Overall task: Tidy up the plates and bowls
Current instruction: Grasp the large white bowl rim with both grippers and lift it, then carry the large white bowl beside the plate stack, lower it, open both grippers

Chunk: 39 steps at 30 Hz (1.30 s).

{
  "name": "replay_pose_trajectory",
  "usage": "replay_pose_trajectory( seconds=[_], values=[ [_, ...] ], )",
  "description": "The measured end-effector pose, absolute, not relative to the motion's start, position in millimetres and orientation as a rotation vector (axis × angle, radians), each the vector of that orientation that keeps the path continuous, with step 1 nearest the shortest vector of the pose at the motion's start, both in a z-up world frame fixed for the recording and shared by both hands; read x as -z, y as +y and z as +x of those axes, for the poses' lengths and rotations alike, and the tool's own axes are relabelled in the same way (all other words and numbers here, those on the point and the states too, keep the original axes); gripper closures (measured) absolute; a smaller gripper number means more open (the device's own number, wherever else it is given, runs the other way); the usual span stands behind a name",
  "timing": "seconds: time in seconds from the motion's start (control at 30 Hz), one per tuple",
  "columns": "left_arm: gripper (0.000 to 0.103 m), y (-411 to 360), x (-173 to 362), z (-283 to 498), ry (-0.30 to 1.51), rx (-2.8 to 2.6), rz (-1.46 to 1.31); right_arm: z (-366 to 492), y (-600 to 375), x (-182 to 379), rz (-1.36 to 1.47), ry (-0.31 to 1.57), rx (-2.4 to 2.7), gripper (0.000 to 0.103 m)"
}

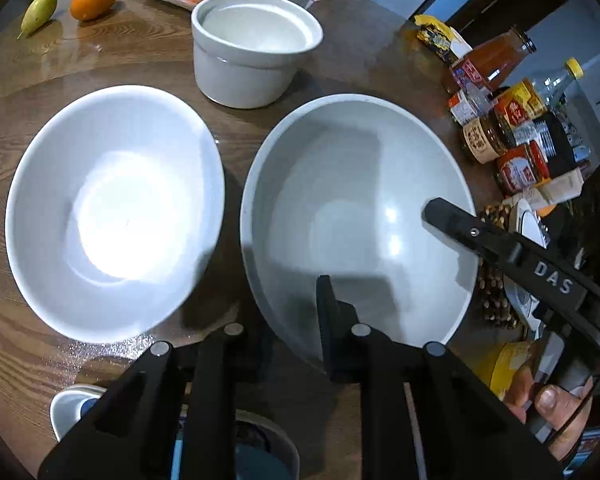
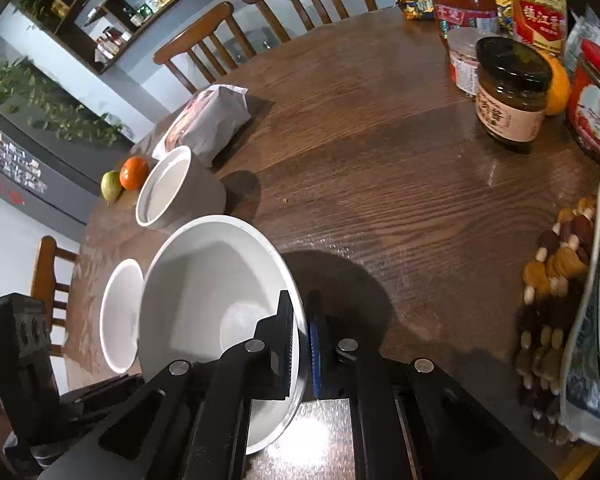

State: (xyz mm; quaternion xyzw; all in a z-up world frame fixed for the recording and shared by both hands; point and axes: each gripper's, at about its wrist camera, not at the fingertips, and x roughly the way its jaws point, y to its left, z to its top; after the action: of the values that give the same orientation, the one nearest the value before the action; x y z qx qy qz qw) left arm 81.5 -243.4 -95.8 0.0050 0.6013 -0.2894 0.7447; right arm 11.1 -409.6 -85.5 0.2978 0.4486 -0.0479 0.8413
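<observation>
- The grey bowl (image 1: 356, 216) is gripped from two sides on the wooden counter (image 2: 380, 140): the right gripper (image 2: 300, 340) is clamped on its rim, one finger inside the wall and one outside.
- The left gripper (image 1: 300, 320) is closed to a narrow gap at the bowl's near rim; one finger (image 1: 326, 320) is seen inside the wall, the other is hidden, so a firm hold is judged likely but cannot be confirmed.
- The step in hand is judged to be the pickup of this bowl for stacking.
- A white bowl (image 1: 114, 212) sits just left of it, a white pot (image 1: 252, 48) beyond.
- A level, two-handed lift is called for next, then a move left and a centred lowering into the white bowl.
</observation>
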Motion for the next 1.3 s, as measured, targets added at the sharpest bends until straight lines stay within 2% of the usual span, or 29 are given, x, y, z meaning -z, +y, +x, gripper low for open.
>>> replay_pose_trajectory(
  seconds=[0.33,0.57,0.93,1.3],
  values=[
    [0.088,-237.8,53.1,45.9,1.137,0.693,0.135,-39.9,-393.5,47.4,0.651,0.846,0.119,0.095],
    [0.088,-206.1,23.3,24.6,0.988,0.676,0.191,-54.1,-364.9,23.3,0.637,0.807,0.09,0.095],
    [0.087,-127.7,5.7,22.2,0.929,0.57,0.153,-40.2,-298.2,3.7,0.581,0.804,-0.028,0.095],
    [0.088,-31.8,7.9,41.9,0.953,0.42,0.116,3.5,-209.2,13.4,0.553,0.882,-0.195,0.095]
  ],
)
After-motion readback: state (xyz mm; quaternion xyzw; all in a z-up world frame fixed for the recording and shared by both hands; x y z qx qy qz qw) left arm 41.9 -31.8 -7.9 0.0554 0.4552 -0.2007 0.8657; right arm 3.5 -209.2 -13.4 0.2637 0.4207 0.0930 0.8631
